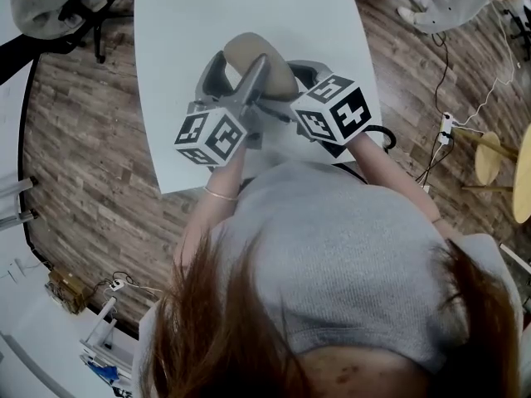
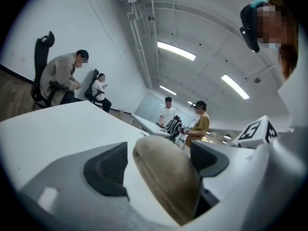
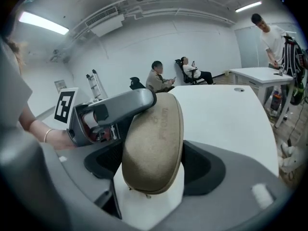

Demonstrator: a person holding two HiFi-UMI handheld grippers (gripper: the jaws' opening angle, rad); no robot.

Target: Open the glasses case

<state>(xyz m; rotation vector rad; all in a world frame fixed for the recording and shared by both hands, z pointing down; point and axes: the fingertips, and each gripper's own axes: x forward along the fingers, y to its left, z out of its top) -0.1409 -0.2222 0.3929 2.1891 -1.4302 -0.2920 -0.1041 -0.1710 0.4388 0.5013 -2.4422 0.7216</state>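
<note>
A closed tan glasses case [image 1: 253,55] lies on the white table [image 1: 182,31]. Both grippers reach over it from the near side. In the left gripper view the case [image 2: 166,177] sits between the jaws of my left gripper [image 2: 159,163]. A strip of table shows between it and the left pad [image 2: 108,170], and its other side hides part of the right pad [image 2: 209,158]. In the right gripper view the case [image 3: 154,138] lies between the dark pads [image 3: 204,170] of my right gripper [image 3: 154,166]. The left gripper's grey finger [image 3: 118,105] lies against the case's far left end. Both grippers stand open around the case.
Two people sit on chairs [image 2: 43,66] beyond the table's far end. Two more stand by another white table [image 3: 257,76]. A wooden stool [image 1: 498,160] and cables lie on the floor to the right. The table's near edge [image 1: 178,185] is just ahead of the person's body.
</note>
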